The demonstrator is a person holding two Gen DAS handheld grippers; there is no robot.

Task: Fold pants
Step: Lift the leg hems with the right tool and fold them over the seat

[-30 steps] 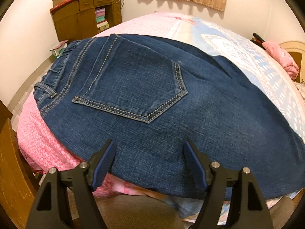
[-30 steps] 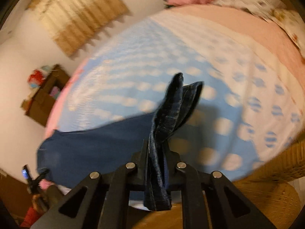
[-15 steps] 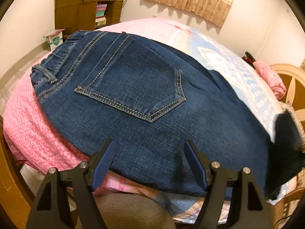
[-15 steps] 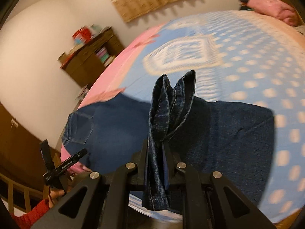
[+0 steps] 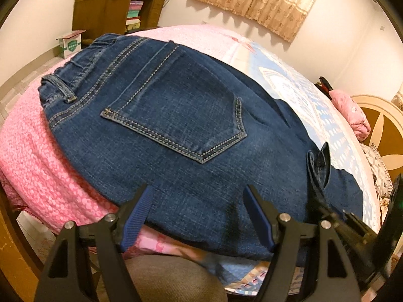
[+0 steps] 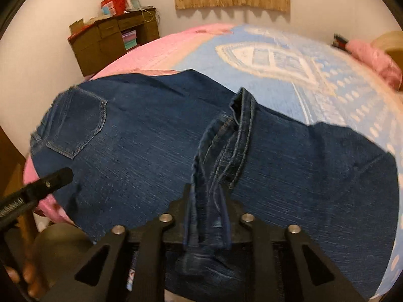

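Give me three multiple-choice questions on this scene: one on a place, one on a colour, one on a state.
1. Where do the jeans lie? A bed; B floor; C cabinet.
2. What colour are the left tongs' pads? A red; B blue; C green.
3. The left tongs are: A shut on jeans; B shut, empty; C open.
Answers: A, the jeans are spread over the bed's cover; B, both pads show blue; C, the jaws stand apart above the denim, gripping nothing.

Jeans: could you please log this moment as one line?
left claw open | right claw just opening, hems between | jeans on bed
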